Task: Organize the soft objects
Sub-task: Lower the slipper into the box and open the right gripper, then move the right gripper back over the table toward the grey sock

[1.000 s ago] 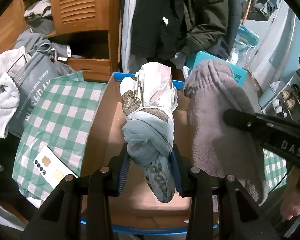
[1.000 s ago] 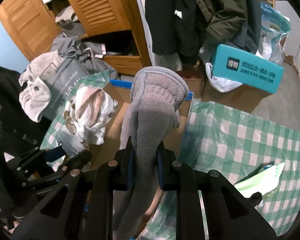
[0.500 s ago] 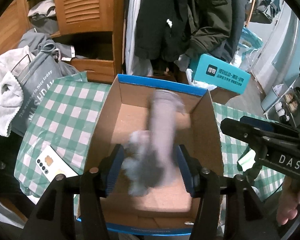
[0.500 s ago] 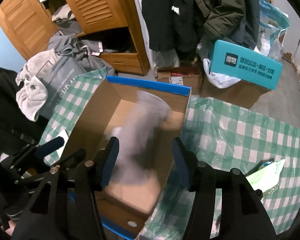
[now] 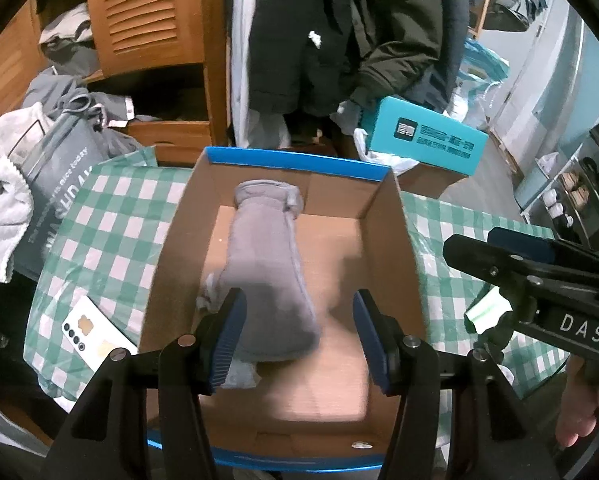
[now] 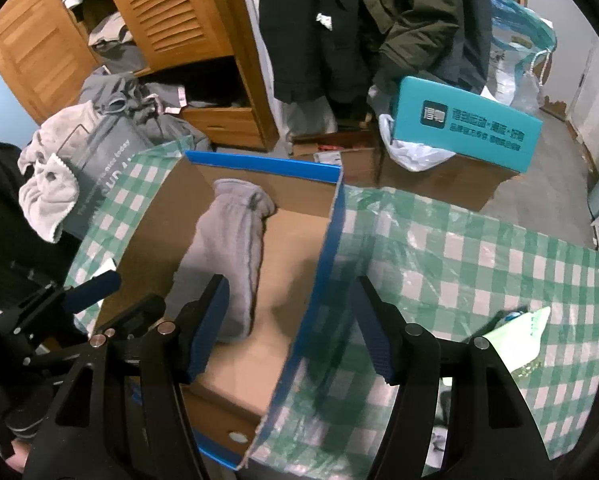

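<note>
A cardboard box with a blue rim [image 5: 299, 164] stands on the green checked cloth. Inside it lies a grey fleece piece [image 5: 267, 272], stretched from the far wall toward me. A pale patterned cloth [image 5: 241, 376] peeks out from under its near end. My left gripper [image 5: 299, 340] hovers open above the box, with nothing pressed between its pads. In the right wrist view the same box [image 6: 259, 166] and fleece [image 6: 227, 248] sit to the left. My right gripper [image 6: 291, 330] hangs over the box's right wall, its jaws opening and holding nothing.
A phone [image 5: 95, 336] lies on the checked cloth [image 5: 111, 232] left of the box. A pale green packet [image 6: 527, 336] lies on the right. A grey bag [image 5: 59, 172], towels, a wooden wardrobe, hanging coats and a teal carton [image 5: 423, 140] crowd the back.
Both grippers have let go. The patterned bundle and the grey fleece dropped from the jaws into the box, and both pairs of jaws spread wide.
</note>
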Tool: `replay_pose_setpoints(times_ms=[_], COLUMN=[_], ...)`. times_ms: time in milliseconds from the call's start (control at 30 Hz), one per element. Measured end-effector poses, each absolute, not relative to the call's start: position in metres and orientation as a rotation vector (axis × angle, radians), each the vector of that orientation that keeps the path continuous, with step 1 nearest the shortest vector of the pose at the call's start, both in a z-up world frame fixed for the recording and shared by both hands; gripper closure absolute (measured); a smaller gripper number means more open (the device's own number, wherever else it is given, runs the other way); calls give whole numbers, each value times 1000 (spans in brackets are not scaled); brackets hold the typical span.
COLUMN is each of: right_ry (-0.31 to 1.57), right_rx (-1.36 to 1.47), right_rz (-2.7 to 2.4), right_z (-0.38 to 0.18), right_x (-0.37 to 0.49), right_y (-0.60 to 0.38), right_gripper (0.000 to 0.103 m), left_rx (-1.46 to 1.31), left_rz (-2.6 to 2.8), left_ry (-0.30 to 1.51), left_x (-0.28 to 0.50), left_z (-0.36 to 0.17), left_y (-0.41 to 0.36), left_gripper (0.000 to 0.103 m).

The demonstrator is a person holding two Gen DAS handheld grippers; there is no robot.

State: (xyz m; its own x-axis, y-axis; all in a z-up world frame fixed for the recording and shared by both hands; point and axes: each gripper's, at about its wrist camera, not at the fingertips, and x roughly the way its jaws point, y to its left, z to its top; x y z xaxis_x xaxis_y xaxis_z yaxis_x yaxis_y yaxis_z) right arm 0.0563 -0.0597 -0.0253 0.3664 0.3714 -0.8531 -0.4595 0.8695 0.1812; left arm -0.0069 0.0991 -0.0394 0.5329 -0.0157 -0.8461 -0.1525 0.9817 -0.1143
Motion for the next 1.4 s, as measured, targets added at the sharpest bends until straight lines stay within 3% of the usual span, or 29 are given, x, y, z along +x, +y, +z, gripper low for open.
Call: replay_pose_setpoints(times_ms=[1400], right_ry=[1094], right_rx=[-62], right_rz=[295], right_z=[-56], right_x=[56], right_y=[-225], right_gripper=[37], left_rx=[-15], left_rz=[-140], left_ry=[1073], left_x=[21], left_z=[-57], left_y=[-55], left_gripper=[42])
